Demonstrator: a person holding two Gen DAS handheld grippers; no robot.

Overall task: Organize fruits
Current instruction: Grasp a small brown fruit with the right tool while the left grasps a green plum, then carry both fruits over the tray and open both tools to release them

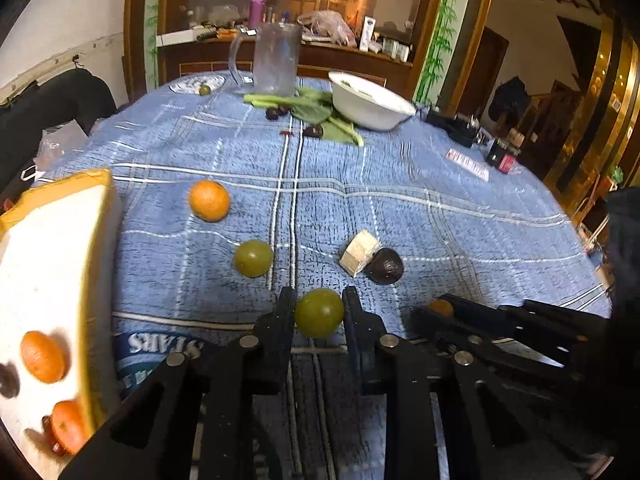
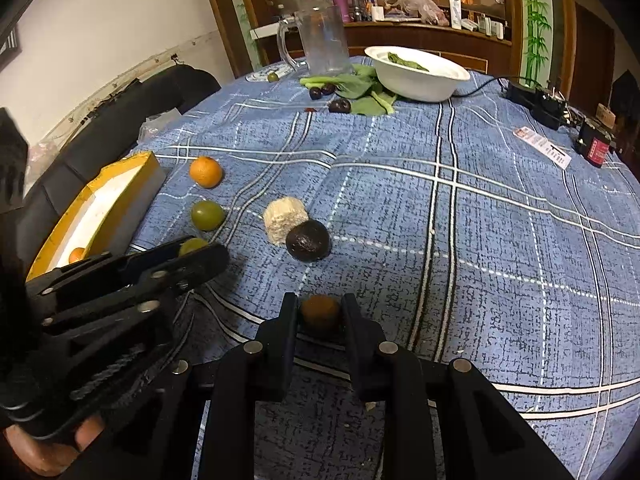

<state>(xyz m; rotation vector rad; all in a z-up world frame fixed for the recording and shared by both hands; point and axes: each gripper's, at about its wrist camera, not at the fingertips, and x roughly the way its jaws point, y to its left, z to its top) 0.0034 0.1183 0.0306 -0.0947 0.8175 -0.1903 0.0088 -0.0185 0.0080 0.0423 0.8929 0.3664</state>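
Observation:
My left gripper (image 1: 319,297) is shut on a green round fruit (image 1: 319,318) just above the blue plaid cloth. My right gripper (image 2: 320,300) is shut on a small orange-brown fruit (image 2: 320,314). The two grippers sit side by side at the near edge; the left gripper (image 2: 188,254) shows in the right wrist view with its green fruit (image 2: 193,246). Loose on the cloth lie an orange (image 1: 209,200), another green fruit (image 1: 253,258) and a dark fruit (image 1: 385,266). At the left stands a yellow-rimmed white box (image 1: 96,184) with oranges (image 1: 42,356) inside.
A beige block (image 1: 359,252) touches the dark fruit. At the far side stand a glass jug (image 1: 276,60), a white bowl (image 1: 370,104), leafy greens (image 1: 312,108) and small dark fruits (image 2: 339,106). Black devices (image 2: 536,102) and a cable lie at the far right.

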